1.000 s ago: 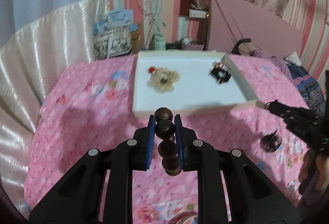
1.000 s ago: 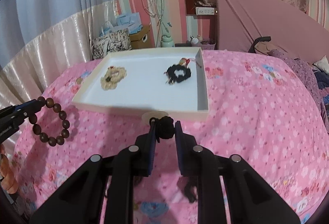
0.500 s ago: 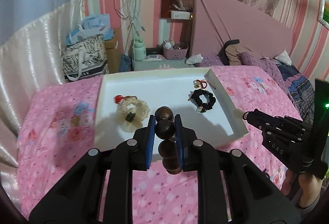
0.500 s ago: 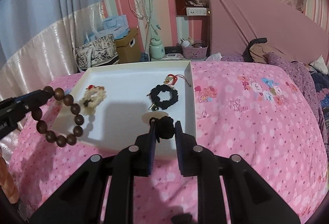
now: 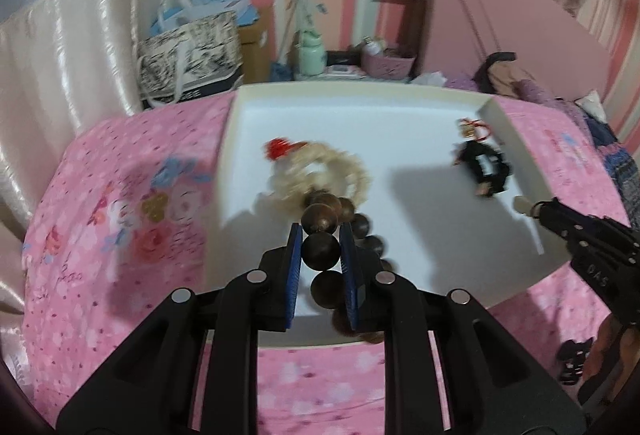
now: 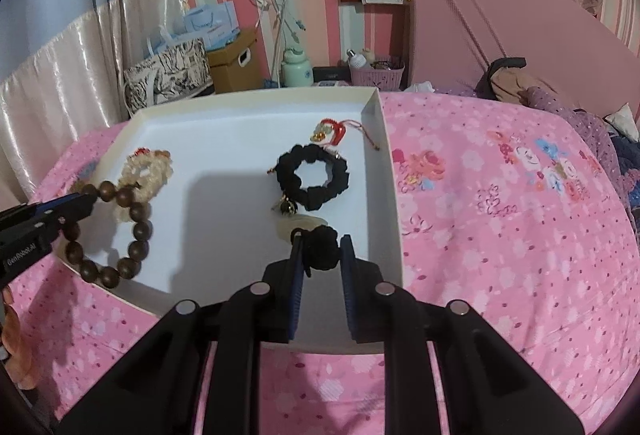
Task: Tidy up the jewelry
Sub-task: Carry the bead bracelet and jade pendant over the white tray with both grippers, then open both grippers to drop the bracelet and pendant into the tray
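My left gripper (image 5: 320, 255) is shut on a brown wooden bead bracelet (image 5: 322, 252), which hangs over the near left part of the white tray (image 5: 400, 103); the bracelet also shows in the right wrist view (image 6: 132, 227). My right gripper (image 6: 322, 251) is shut on a black knotted cord ornament (image 6: 322, 247) with a pale disc (image 6: 300, 225), over the tray's near right part (image 6: 382, 139). A cream bead bracelet (image 5: 320, 171) and a black scrunchie bracelet (image 6: 314, 175) with a red charm (image 6: 330, 129) lie in the tray.
The tray rests on a pink floral bedspread (image 6: 500, 195). A small black item (image 5: 574, 359) lies on the bed at the right. A pink headboard (image 6: 500, 19), bags (image 6: 168, 73) and a bedside shelf stand behind. Clothes (image 6: 516, 79) are piled at the far right.
Both grippers have moved forward over the tray with their items. The bead bracelet now hangs above the tray floor beside the cream bracelet.
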The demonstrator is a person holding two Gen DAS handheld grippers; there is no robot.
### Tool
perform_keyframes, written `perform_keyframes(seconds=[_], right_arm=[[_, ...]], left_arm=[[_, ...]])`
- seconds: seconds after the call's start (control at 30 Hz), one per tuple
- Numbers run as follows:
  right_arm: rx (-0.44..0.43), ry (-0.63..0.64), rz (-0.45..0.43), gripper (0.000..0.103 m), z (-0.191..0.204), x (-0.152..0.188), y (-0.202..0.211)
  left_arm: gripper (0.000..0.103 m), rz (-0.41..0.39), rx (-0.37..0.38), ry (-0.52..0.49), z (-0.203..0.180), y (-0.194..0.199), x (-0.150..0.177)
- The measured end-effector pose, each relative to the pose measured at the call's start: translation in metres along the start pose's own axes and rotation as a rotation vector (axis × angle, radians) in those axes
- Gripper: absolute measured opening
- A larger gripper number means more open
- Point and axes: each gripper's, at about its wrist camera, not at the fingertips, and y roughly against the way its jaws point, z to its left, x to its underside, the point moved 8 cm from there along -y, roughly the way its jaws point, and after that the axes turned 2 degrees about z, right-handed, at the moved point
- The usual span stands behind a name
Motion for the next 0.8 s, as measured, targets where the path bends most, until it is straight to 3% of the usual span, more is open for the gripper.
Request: perform_keyframes(seconds=[0.2, 0.67, 0.8], right_arm=[[0.032, 0.011, 0.019, 0.018, 0.003, 0.006, -0.014], [0.041, 0.034, 0.111, 0.021, 0.013, 0.017, -0.032], [0.041, 0.032, 0.120, 0.025, 0.011, 0.019, -0.031]], left_arm=[[0.017, 0.026, -0.065, 0.020, 0.019, -0.026, 0.015], [0.019, 0.069, -0.069, 0.020, 0.023, -0.044, 0.026], [0.030, 0.076, -0.075, 0.005, 0.021, -0.043, 0.027]])
